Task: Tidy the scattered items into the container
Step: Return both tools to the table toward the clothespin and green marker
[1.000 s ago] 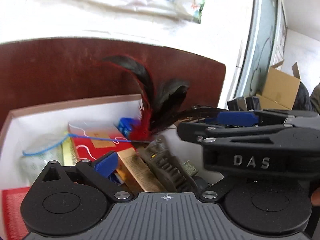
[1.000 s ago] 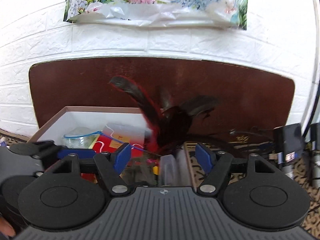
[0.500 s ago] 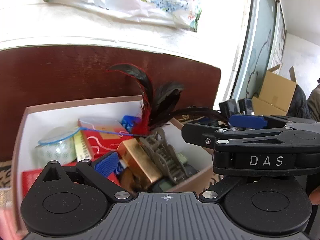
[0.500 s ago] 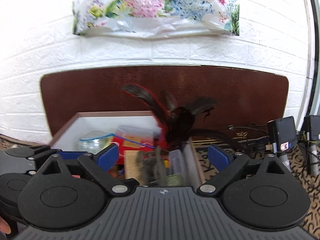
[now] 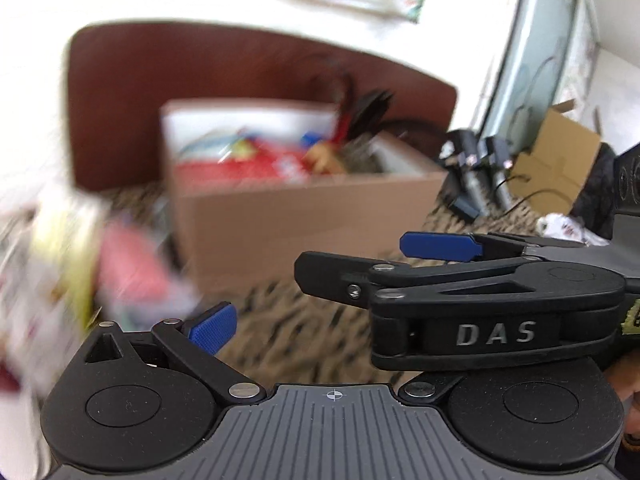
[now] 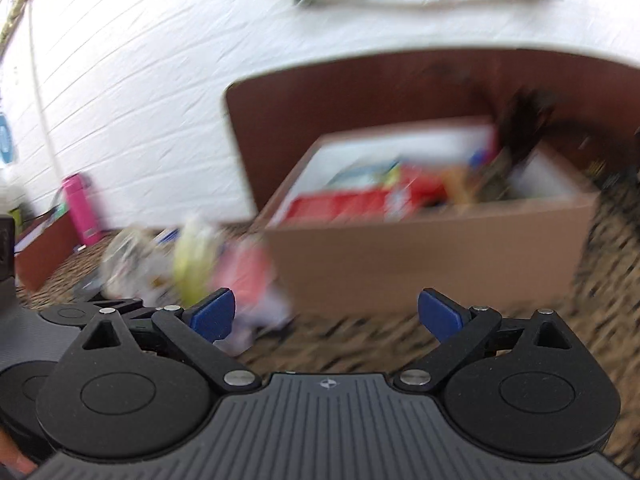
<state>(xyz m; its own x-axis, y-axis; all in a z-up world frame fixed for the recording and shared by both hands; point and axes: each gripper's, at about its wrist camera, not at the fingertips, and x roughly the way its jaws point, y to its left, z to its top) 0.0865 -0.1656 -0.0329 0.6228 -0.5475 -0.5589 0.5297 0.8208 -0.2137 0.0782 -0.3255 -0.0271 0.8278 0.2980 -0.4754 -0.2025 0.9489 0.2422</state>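
A brown cardboard box (image 5: 304,216) (image 6: 432,252) stands on the patterned cloth, filled with red packets, a gold box and black-and-red feathers (image 5: 360,112). A blurred heap of loose packets, pink, yellow and white, (image 5: 92,248) (image 6: 208,260) lies left of the box. My right gripper (image 6: 326,316) is open and empty, in front of the box and near the heap. My left gripper (image 5: 320,320) is open; only its left pad (image 5: 212,328) shows, because the right gripper (image 5: 460,288) crosses in front of its right side. Both views are motion-blurred.
A brown board (image 6: 360,92) leans on the white brick wall behind the box. A pink bottle (image 6: 82,208) stands far left. Black chargers and cables (image 5: 476,168) and a second cardboard box (image 5: 556,160) lie to the right.
Both grippers have pulled back and down from over the box, so the box's front wall and the cloth now show. The views have swung left toward the loose heap.
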